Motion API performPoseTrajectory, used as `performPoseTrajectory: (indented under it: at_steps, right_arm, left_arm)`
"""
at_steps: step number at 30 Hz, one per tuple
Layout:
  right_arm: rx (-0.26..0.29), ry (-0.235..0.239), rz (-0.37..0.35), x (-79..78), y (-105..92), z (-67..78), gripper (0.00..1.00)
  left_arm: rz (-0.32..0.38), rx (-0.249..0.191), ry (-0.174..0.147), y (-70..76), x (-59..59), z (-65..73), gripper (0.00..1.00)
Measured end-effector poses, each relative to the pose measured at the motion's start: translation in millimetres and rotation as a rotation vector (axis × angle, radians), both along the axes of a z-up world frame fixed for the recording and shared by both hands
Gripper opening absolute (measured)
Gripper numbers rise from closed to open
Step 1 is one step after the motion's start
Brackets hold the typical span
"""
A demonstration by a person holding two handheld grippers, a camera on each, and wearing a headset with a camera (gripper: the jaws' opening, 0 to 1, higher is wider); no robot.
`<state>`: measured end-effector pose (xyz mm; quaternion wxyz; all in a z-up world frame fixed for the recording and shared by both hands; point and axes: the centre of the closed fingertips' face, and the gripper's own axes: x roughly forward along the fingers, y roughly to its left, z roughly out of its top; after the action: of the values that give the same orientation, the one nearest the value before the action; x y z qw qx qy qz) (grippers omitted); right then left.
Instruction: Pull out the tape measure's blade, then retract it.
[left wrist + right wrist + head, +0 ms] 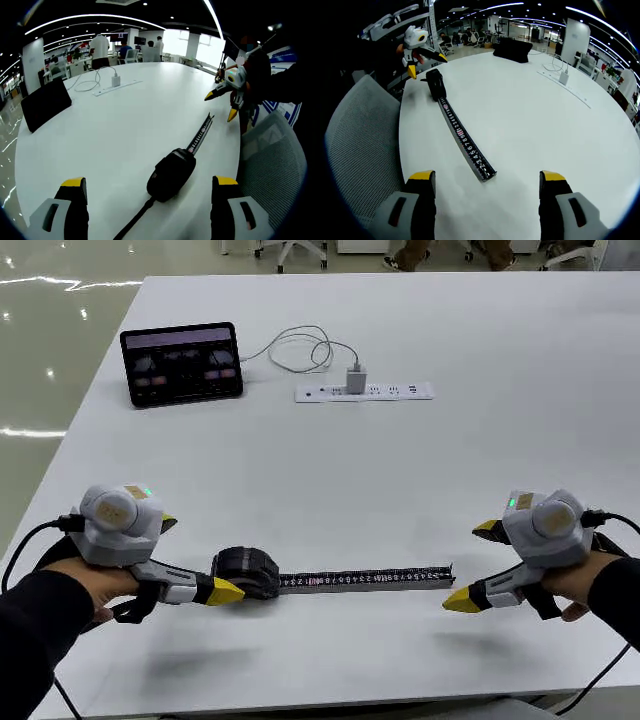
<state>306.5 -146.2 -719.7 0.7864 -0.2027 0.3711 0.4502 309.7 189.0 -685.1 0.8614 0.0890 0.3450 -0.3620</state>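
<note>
Lying drawn out on the table (400, 480), the blade (365, 579) awaits retracting; left gripper (197, 557) and right gripper (475, 563) both gape empty.

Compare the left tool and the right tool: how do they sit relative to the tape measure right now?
The left tool faces the tape measure's case, the right tool the blade's free end. The left tool's tip sits right beside the case; the right tool stands clear of the blade. Both are open, gripping nothing.
</note>
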Motion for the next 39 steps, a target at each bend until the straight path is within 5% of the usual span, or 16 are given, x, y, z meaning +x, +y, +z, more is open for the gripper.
performPoseTrajectory:
  at_steps: [7, 11, 16, 25, 39]
  right_arm:
    - [0.040, -0.018, -0.072, -6.0, -12.3, 8.0, 0.90]
    - [0.074, -0.003, -0.119, -16.4, -20.4, 15.2, 0.94]
    - [0.086, -0.018, -0.159, -25.7, -32.0, 16.7, 0.99]
    - [0.093, -0.094, -0.202, -38.7, -45.8, 25.1, 1.00]
    - [0.118, -0.097, -0.237, -66.9, -58.9, 34.7, 1.00]
  left_arm:
    - [0.028, -0.016, -0.015, 7.2, -11.3, 1.1, 1.00]
    - [0.046, -0.022, -0.052, 13.4, -14.2, 3.7, 1.00]
    - [0.082, -0.014, -0.030, 21.2, -23.4, 0.8, 1.00]
    - [0.117, -0.053, -0.068, 30.2, -37.2, 8.0, 1.00]
    - [0.183, -0.058, -0.087, 50.0, -56.4, 16.7, 1.00]
